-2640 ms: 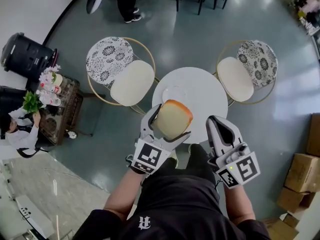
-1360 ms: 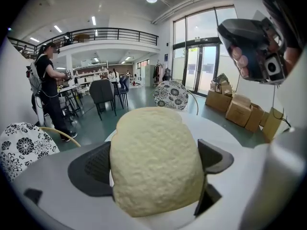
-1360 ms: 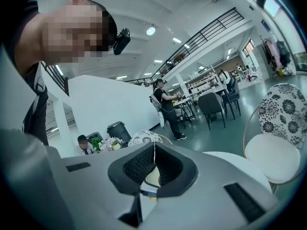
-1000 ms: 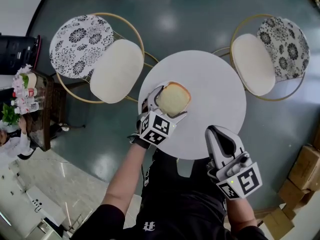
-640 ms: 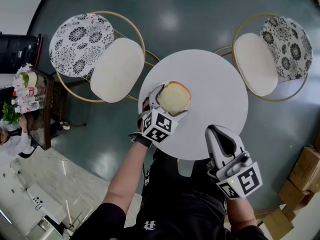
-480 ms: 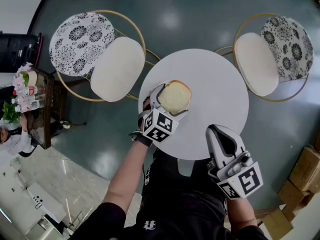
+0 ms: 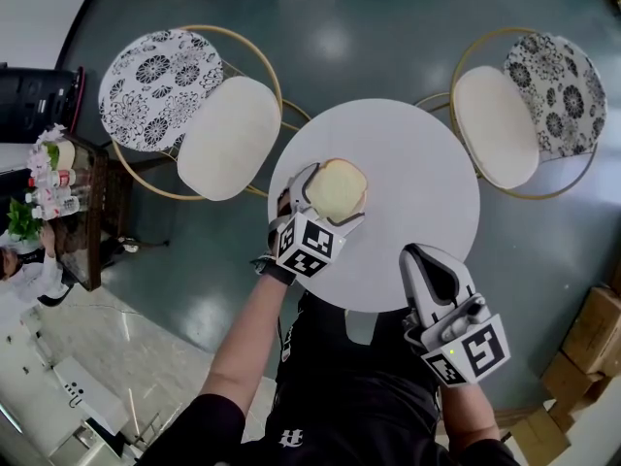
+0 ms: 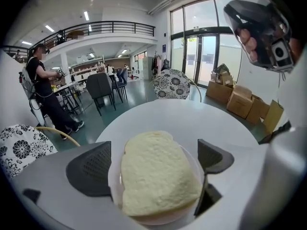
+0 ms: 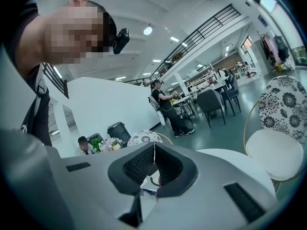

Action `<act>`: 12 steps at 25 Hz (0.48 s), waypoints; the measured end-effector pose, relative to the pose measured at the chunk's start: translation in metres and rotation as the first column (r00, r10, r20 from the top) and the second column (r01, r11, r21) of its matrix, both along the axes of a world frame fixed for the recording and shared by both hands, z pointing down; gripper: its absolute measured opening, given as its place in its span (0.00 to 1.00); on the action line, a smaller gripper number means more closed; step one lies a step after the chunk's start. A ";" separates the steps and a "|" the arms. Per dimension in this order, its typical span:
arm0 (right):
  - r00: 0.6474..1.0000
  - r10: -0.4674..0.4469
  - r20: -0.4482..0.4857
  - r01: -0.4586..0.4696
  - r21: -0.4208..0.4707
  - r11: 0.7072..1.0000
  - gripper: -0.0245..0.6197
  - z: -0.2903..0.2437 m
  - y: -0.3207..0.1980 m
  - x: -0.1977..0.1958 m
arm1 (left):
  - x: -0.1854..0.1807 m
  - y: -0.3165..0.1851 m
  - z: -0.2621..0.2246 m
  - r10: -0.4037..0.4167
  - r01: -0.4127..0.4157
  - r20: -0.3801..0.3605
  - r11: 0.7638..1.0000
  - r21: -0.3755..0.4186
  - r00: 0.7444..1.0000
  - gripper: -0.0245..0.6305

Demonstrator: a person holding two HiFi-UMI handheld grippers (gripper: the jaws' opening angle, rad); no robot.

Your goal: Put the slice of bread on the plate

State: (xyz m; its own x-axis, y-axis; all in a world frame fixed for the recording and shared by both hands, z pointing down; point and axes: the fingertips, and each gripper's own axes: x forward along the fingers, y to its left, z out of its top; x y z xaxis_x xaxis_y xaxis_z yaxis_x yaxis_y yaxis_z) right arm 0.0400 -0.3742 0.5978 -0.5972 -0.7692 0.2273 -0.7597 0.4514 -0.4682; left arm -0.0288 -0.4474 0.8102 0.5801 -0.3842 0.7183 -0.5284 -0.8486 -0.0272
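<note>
On the plate [image 8: 113, 183], the slice of bread [image 8: 156, 176] lies flat between the spread jaws of the left gripper [image 8: 152, 163]; a straight pull-back should avoid nudging it. Well away from the plate, the right gripper [image 9: 154, 169] has its jaws pressed together.

Bread slice [image 8: 156, 176] lies on plate [image 8: 114, 177] between left tool's [image 7: 333, 194] parted jaws, on desk [image 7: 417, 187]; right tool [image 7: 428, 257] well right of it, at desk's near edge.

Right gripper [image 9: 154, 162] is idling, jaws pressing together on nothing.
I am watching a white table [image 9: 225, 159] and a chair [image 9: 273, 155] sitting at three o'clock.
</note>
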 end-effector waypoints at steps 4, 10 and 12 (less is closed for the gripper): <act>1.000 -0.008 -0.006 0.008 -0.003 1.000 0.05 -0.008 0.002 -0.001 | -0.001 0.000 -0.023 -0.031 0.032 -0.039 0.999 0.023 0.999 0.88; 1.000 -0.022 -0.021 0.022 0.012 1.000 0.05 -0.040 0.006 -0.006 | -0.003 0.005 -0.083 -0.056 0.063 -0.111 0.996 0.057 0.992 0.87; 0.999 -0.027 -0.035 0.028 0.018 0.999 0.05 -0.053 0.008 -0.008 | -0.003 0.010 -0.113 -0.067 0.079 -0.156 0.995 0.069 0.985 0.82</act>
State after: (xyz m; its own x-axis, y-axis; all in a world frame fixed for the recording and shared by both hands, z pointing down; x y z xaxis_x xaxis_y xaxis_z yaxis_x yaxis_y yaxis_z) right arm 0.0320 -0.3667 0.5445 -0.6104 -0.7568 0.2338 -0.7622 0.4810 -0.4331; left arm -0.0318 -0.4378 0.6970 0.6495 -0.4785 0.5909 -0.5916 -0.8062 -0.0026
